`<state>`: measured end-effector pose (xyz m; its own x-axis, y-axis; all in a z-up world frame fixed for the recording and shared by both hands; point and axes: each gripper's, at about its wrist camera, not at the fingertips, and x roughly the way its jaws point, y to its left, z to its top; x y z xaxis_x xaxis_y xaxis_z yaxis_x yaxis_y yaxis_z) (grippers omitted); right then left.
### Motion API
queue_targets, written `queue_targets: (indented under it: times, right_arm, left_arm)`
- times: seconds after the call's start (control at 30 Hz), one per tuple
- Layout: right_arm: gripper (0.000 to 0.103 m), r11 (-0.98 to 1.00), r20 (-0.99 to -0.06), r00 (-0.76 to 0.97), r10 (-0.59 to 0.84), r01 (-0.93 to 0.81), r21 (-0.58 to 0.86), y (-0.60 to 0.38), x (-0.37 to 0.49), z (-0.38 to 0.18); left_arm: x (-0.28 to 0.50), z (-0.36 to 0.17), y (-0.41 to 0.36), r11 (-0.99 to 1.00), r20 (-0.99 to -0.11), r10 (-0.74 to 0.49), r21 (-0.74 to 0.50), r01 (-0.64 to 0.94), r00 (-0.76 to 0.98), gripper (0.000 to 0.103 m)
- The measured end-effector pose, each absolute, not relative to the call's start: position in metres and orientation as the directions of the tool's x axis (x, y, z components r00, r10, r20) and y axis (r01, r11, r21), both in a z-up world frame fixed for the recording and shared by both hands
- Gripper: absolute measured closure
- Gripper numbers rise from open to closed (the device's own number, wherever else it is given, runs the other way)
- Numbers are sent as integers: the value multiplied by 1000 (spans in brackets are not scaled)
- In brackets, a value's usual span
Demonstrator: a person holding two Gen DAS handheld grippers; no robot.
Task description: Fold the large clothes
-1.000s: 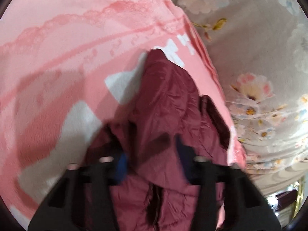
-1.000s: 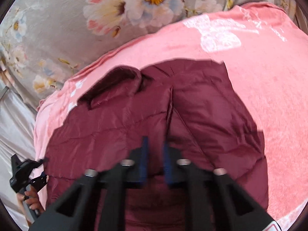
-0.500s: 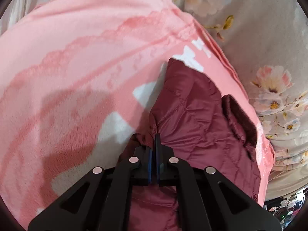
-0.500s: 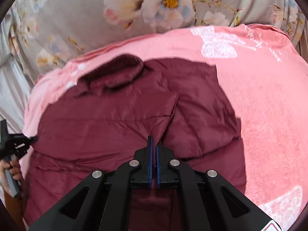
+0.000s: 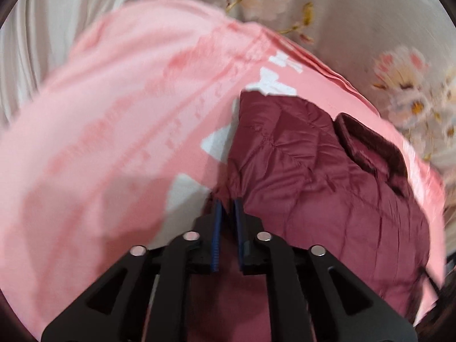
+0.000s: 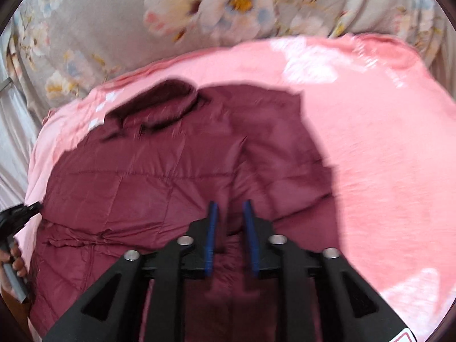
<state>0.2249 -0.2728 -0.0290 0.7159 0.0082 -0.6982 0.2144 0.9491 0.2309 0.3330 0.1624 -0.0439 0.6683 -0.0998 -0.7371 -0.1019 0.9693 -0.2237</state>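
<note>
My left gripper is opening, its jaws a narrow gap apart over the near edge of the maroon quilted jacket; I cannot tell whether fabric lies between them. My right gripper is opening too, nothing pinched, with the jacket spread ahead of it on the pink blanket over the bed.

Maroon quilted jacket, puffy, stitched in square panels. Lies spread flat on pink blanket over the bed. Darker, fuzzy collar at the far end, near the blanket's edge. One sleeve folded in across the body, its edge forming a diagonal ridge. A gathered seam runs across the near part. Fabric creased, slightly glossy.
</note>
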Motion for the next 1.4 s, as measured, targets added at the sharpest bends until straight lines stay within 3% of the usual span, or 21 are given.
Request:
queue_targets:
  times: [0.1,0.27,0.43,0.63,0.7,1.1,1.17,1.2,1.33,1.4]
  right_arm:
    - [75,950,-649,761,5,198,240,-270,218,2]
    - [75,977,-593,804,54,80,198,-224,255,35]
    - [76,992,-658,751,53,36,121,-185,300,1]
    - [80,994,-729,683,41,49,101,-187,314,-47]
    - [87,994,-733,679,38,53,101,-189,312,-54]
    - [94,983,-742,668,63,86,161,-215,296,-66]
    - [91,982,-747,664,39,112,151,-222,290,-59]
    - [85,980,-744,667,35,122,156,-226,290,-55]
    - [75,958,-709,697,108,119,262,-236,309,-29]
    - [65,936,-684,709,173,99,339,-236,327,-21]
  left_arm:
    - [316,3,154,988,-665,-45,-138,-64,746,88]
    - [345,47,100,983,-639,-167,-170,74,751,82]
    - [393,2,39,986,-725,-167,-113,124,669,82]
    - [400,-51,20,988,-774,-141,-71,137,618,82]
    - [398,-57,19,988,-770,-135,-58,143,624,81]
    - [393,-65,26,985,-763,-132,-30,168,633,79]
    - [393,-55,34,985,-771,-149,-59,164,619,79]
    - [392,-48,39,983,-770,-165,-82,162,616,79]
    - [406,-8,43,959,-723,-282,-232,162,630,43]
    - [422,-2,36,942,-717,-330,-292,165,614,40]
